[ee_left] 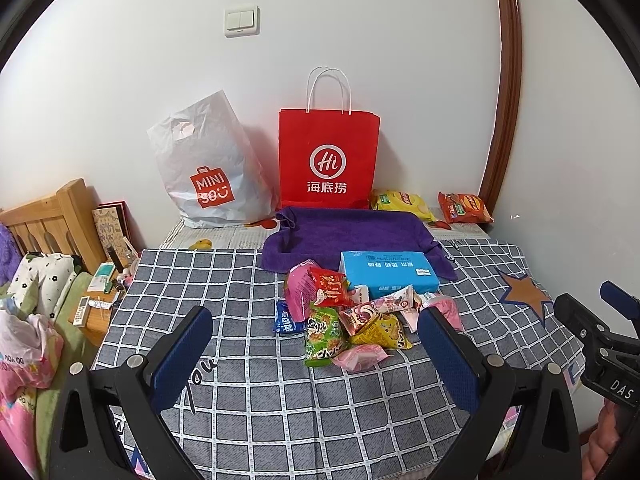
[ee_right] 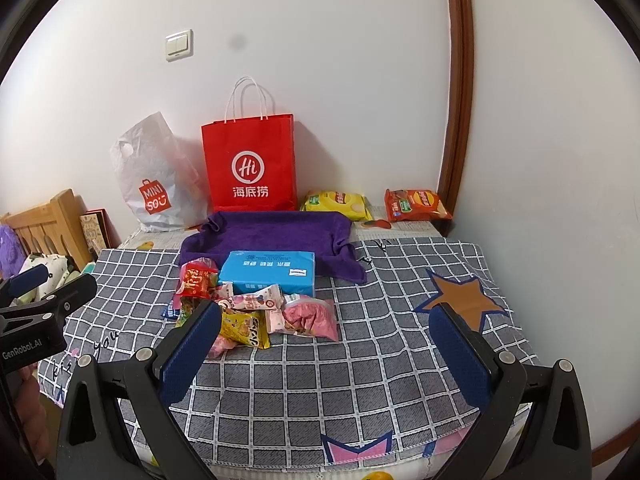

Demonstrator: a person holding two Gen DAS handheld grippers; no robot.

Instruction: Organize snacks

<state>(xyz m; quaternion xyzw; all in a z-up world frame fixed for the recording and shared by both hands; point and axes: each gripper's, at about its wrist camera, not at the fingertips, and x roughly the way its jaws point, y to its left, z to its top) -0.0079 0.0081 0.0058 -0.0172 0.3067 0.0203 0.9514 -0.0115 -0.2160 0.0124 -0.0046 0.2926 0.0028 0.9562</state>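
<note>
Snacks [ee_left: 344,316] sit piled just in front of the blue tissue pack [ee_left: 388,276], touching it; left gripper [ee_left: 316,344] and right gripper [ee_right: 326,340] hover nearby, jaws spread wide, both empty.

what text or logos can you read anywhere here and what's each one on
"MINI SO" on the white plastic bag.
"Hi" and "海底捞" on the red paper bag.
"you" on the checked cloth.
"GenRobot.AI" on the left gripper.
"DAS" on the right gripper.
Print on the blue tissue pack and the snack packets is too small to read.
</note>
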